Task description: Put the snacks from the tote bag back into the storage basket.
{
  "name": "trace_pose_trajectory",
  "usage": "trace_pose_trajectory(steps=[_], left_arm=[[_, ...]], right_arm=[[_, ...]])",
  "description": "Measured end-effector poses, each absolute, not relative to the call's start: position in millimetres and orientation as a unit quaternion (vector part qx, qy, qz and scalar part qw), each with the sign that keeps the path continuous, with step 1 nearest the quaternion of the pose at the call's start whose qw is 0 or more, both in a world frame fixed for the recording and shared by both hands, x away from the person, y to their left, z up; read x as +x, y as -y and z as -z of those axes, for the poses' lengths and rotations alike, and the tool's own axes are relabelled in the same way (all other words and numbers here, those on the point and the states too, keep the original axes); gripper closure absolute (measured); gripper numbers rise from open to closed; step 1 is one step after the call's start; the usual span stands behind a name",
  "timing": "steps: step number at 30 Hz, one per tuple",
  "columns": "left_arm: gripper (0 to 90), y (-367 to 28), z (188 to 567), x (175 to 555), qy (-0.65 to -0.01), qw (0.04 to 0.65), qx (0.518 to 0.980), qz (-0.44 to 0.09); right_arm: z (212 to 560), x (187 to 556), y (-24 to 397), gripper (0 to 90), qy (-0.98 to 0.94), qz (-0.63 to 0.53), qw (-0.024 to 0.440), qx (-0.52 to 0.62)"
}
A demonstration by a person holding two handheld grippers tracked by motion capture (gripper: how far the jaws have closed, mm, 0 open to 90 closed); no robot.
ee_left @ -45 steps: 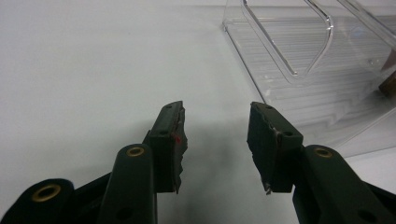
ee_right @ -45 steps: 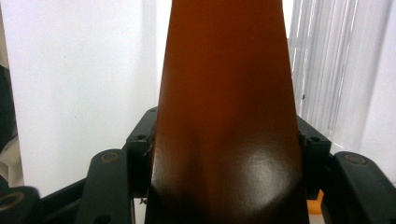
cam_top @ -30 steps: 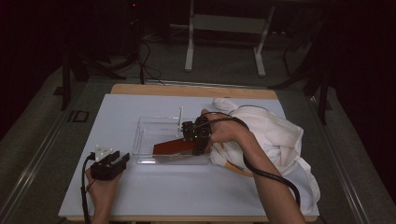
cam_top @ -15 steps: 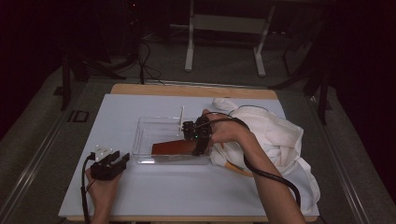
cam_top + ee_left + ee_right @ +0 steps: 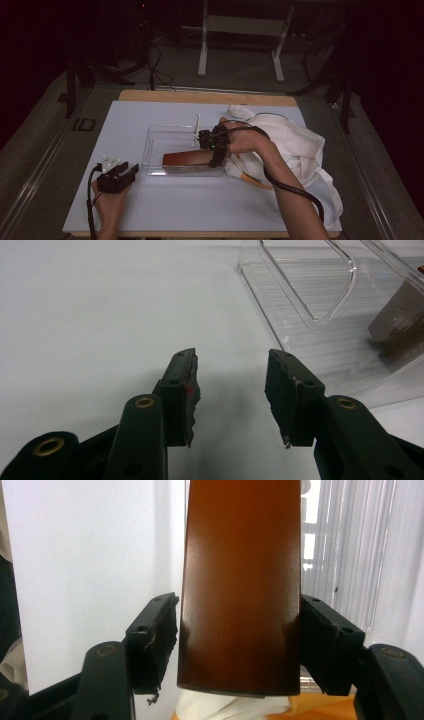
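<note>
Tabletop [image 5: 200, 200]: pale sheet covering a wooden top, wood showing at the far edge.
Clear tray [image 5: 160, 135]: sits near the middle of the tabletop.
White cloth [image 5: 300, 145]: bunched on the right side, just beside the tray.
Left hand-held gripper [image 5: 118, 175]: rests on the near-left of the sheet.

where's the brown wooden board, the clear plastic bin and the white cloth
brown wooden board [image 5: 240, 580], right gripper view, middle of its glossy flat face
clear plastic bin [image 5: 167, 135], high view, bare ribbed floor near the far wall
white cloth [image 5: 300, 145], high view, middle of the crumpled heap
</note>
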State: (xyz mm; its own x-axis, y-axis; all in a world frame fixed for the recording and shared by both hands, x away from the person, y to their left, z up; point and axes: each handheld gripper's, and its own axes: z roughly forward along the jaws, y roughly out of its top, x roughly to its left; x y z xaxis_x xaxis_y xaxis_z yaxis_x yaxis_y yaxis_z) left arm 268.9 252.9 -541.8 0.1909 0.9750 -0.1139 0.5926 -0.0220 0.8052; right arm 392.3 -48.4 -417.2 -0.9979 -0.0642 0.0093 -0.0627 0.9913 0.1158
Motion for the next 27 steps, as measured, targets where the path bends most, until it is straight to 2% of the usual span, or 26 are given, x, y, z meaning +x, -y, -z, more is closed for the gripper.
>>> trace_pose_trajectory(steps=[27], left_arm=[[56.2, -252.8, 541.8, 268.9, -0.585, 0.382, 0.67, -0.25]], right_arm=[[413.6, 392.8, 64.3, 35.7, 0.996, 0.083, -0.006, 0.024]])
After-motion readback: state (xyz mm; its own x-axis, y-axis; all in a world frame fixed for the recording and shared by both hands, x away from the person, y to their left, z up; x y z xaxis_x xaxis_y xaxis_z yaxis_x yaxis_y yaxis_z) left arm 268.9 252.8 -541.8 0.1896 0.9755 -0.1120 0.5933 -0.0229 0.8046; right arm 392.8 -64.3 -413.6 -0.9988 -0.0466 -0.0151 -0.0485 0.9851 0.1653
